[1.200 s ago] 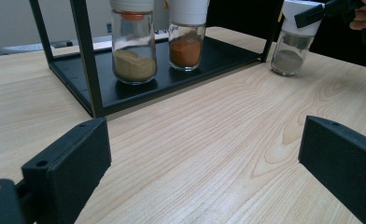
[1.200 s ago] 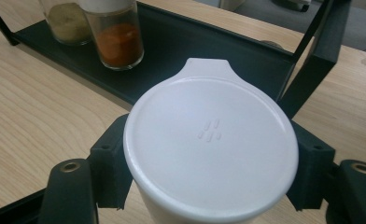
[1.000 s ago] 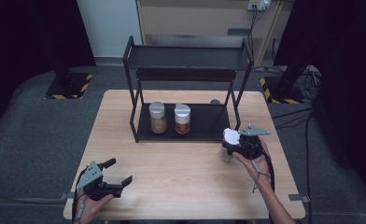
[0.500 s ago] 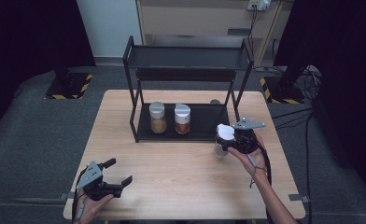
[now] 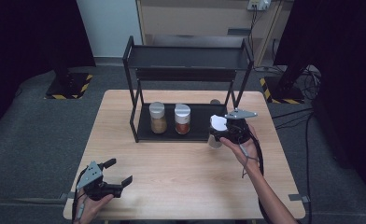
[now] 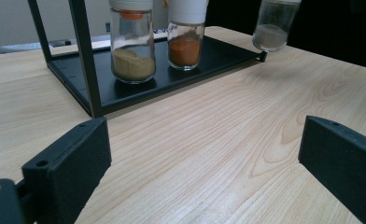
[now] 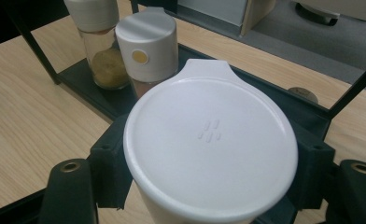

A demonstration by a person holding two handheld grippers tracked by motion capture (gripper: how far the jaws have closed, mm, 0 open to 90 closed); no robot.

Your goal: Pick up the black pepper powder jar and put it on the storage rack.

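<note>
Right claw (image 5: 224, 132): jaws clamped on the white-capped spice jar (image 7: 209, 144), lifted off the tabletop (image 5: 190, 172).
Rack (image 5: 190, 133): just beyond this claw.
Left claw (image 5: 116, 171): jaws wide apart, holding nothing.

I see a pale wood-grain table (image 6: 228, 140) with a smooth, faintly sheeny finish. The rack (image 5: 188, 60) looks like matt black metal. My right gripper (image 7: 204, 154) clamps a clear glass jar (image 6: 273, 25) by its smooth, satiny white plastic lid (image 7: 209, 140). The left gripper (image 6: 204, 158) has matt black, slightly grainy plastic pads (image 6: 73, 158).
</note>
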